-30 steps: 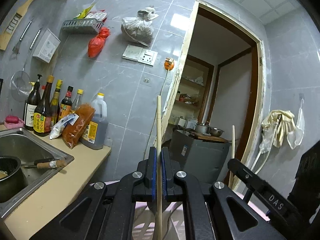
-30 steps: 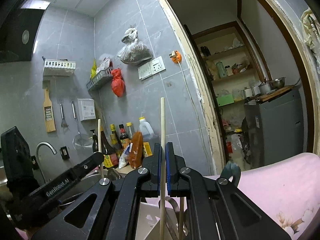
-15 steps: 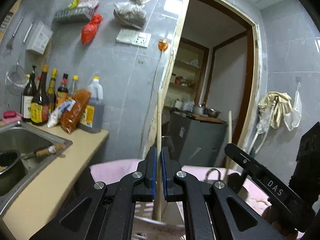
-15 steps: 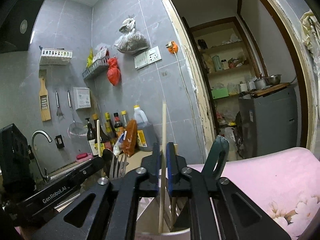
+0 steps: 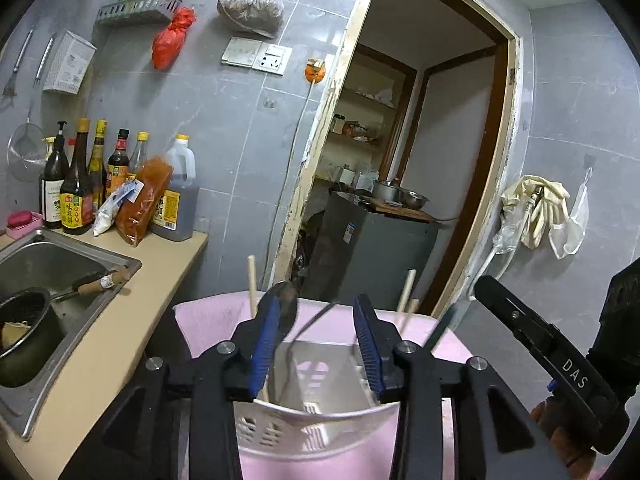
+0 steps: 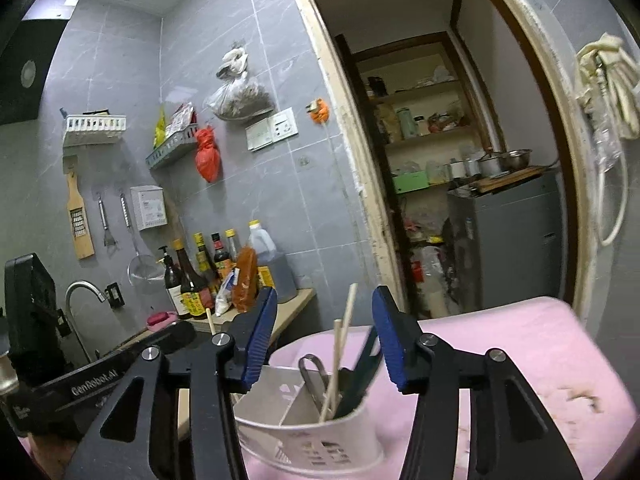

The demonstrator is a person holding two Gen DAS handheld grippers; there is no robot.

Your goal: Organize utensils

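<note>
A white slotted utensil holder [image 5: 316, 420] stands on a pink cloth [image 5: 208, 316]; it also shows in the right wrist view [image 6: 320, 436]. Wooden chopsticks [image 5: 252, 286] [image 6: 340, 352], a metal spoon [image 5: 286, 304] and a dark-handled utensil [image 6: 362, 368] stand in it. My left gripper [image 5: 316, 350] is open and empty just above the holder. My right gripper [image 6: 324, 340] is open and empty above the holder too. The right gripper shows in the left wrist view [image 5: 552, 364], and the left gripper shows in the right wrist view [image 6: 100, 376].
A steel sink [image 5: 44, 256] with a dark pot [image 5: 24, 332] and a wooden-handled tool [image 5: 100, 282] is at the left. Sauce bottles [image 5: 80, 188] and an oil jug [image 5: 176, 196] stand on the beige counter [image 5: 120, 328]. A doorway [image 5: 400, 160] lies ahead.
Both grippers were shut on an upright chopstick each. They came down over the holder and opened; the chopsticks now stand in the holder.
</note>
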